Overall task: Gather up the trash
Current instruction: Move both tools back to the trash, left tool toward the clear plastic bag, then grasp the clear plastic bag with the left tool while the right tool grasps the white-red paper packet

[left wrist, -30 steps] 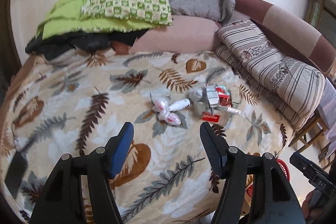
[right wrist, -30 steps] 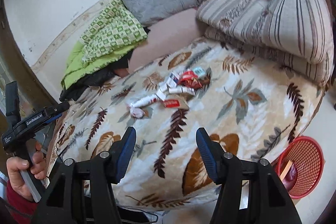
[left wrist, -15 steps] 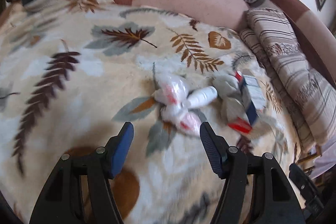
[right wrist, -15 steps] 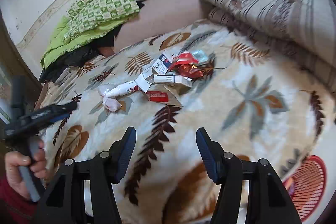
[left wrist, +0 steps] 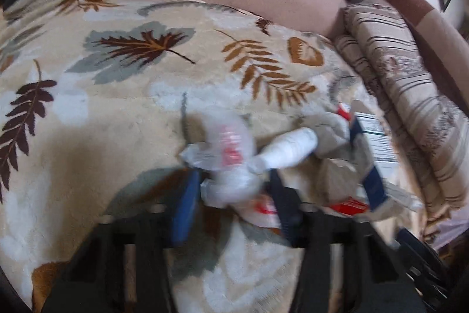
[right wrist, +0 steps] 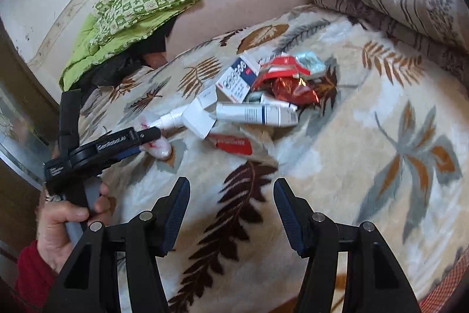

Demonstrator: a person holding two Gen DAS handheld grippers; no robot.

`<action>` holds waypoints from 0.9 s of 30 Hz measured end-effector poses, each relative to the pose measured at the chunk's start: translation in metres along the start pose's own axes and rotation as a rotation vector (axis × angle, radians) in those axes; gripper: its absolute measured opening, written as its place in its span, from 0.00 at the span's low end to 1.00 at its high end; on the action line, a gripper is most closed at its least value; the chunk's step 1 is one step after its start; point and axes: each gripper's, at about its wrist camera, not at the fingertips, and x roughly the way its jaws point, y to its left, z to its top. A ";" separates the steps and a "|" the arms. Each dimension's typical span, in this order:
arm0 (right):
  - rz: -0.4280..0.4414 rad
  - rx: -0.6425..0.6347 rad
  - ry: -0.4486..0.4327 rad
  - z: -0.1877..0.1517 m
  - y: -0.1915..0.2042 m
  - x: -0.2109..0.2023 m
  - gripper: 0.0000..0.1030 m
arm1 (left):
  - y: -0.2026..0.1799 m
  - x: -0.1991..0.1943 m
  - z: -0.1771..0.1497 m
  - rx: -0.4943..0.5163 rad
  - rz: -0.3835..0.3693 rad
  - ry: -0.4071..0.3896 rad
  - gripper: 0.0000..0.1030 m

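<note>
Left wrist view: left gripper [left wrist: 234, 192] has just been closing around the crumpled plastic wrapper [left wrist: 225, 163], grip too blurry to call; right gripper [right wrist: 231, 210] gapes empty over the leaf-print blanket [right wrist: 366, 137].

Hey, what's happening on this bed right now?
A person is clearing trash off a leaf-print blanket. The left hand-held gripper has just been closing around a crumpled plastic wrapper at the edge of the litter pile; the blur hides whether its pads press on it yet. The right hand-held gripper hangs open over bare blanket, short of the white tube, boxes and red foil wrapper.
</note>
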 end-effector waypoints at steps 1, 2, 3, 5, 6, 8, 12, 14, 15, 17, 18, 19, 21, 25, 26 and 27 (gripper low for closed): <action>-0.019 -0.011 0.001 0.003 0.000 0.004 0.62 | 0.001 -0.004 0.001 -0.013 -0.003 0.002 0.39; -0.034 -0.020 0.005 0.006 -0.001 0.009 0.62 | 0.001 -0.008 0.001 -0.012 0.004 -0.010 0.39; -0.050 -0.027 0.016 0.009 -0.002 0.015 0.62 | 0.001 -0.010 -0.001 0.004 0.024 -0.030 0.39; -0.084 -0.025 0.026 0.015 -0.007 0.027 0.62 | 0.003 -0.007 -0.002 0.003 0.038 -0.019 0.41; -0.090 -0.022 0.032 0.018 -0.010 0.035 0.62 | 0.004 -0.007 -0.001 -0.005 0.008 -0.011 0.43; -0.105 -0.030 0.043 0.022 -0.014 0.050 0.57 | 0.005 -0.003 -0.001 -0.014 -0.006 0.003 0.52; -0.101 -0.050 0.050 0.023 -0.009 0.057 0.15 | 0.008 0.006 -0.006 0.006 0.004 0.014 0.63; -0.087 -0.056 0.063 0.022 0.001 0.051 0.11 | 0.009 0.007 -0.005 0.010 -0.007 0.011 0.64; -0.081 -0.047 0.063 0.019 0.008 0.045 0.10 | 0.008 0.007 -0.004 0.014 -0.004 0.010 0.64; -0.018 0.003 0.090 0.007 0.017 0.036 0.10 | 0.007 0.008 -0.003 -0.002 -0.001 0.013 0.64; 0.001 0.032 0.110 -0.002 0.024 0.031 0.10 | 0.008 0.008 -0.002 -0.017 0.006 0.011 0.64; 0.016 0.045 0.123 -0.010 0.030 0.027 0.09 | 0.010 0.008 -0.001 -0.026 0.014 0.009 0.63; 0.036 0.056 0.145 -0.030 0.039 0.021 0.09 | 0.012 0.009 0.000 -0.046 0.012 0.017 0.54; 0.069 0.051 0.172 -0.049 0.036 0.022 0.11 | 0.005 -0.001 -0.001 -0.017 0.019 0.000 0.42; 0.070 0.023 0.180 -0.049 0.036 0.022 0.11 | 0.003 -0.002 -0.002 0.000 0.029 -0.004 0.42; 0.064 -0.012 0.177 -0.049 0.036 0.019 0.13 | 0.002 -0.005 -0.003 0.009 0.030 -0.007 0.42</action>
